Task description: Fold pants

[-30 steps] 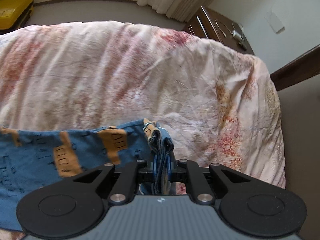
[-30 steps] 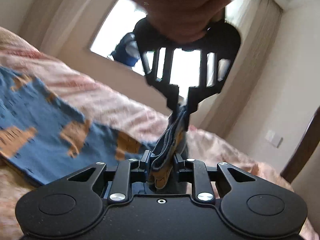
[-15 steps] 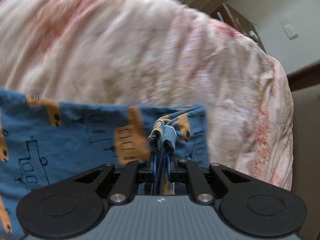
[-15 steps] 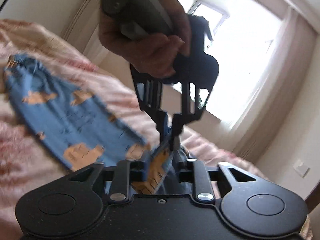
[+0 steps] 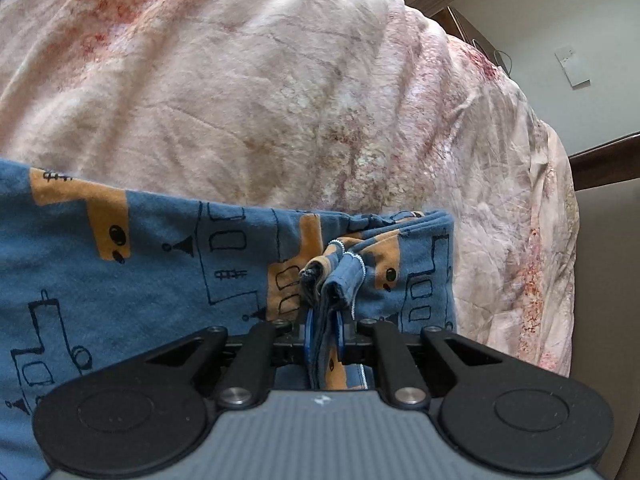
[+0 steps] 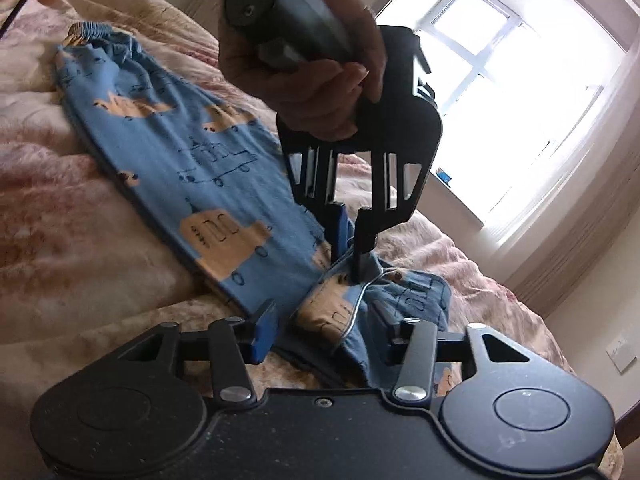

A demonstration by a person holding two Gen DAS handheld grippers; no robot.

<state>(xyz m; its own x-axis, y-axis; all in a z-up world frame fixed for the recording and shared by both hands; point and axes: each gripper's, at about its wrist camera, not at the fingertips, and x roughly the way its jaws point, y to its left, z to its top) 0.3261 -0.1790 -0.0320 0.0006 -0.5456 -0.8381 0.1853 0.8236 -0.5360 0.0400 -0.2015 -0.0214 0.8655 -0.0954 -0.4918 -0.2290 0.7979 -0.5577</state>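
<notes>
On the bed [image 5: 280, 100], over its soft, wrinkled pink-and-cream blanket, the pants [image 5: 140, 280] lie spread flat: thin blue knit cotton printed with orange blocks and black line-drawn vehicles. From my right-hand view their gathered elastic waistband [image 6: 90, 32] sits far up the bed, and the legs run down toward me. My left tongs [image 5: 323, 336] are clamped tight on the bunched hem ends, the folded layers standing up between the blue pads as a narrow ridge with a white stitched edge. My left hand [image 6: 312, 80] grips the dark handle above them. My right tongs [image 6: 324, 328] have just been opening; their jaws now stand apart with a crumpled fold of hem lying loose between them, near the bed's lower edge, the pads not pressing it.
</notes>
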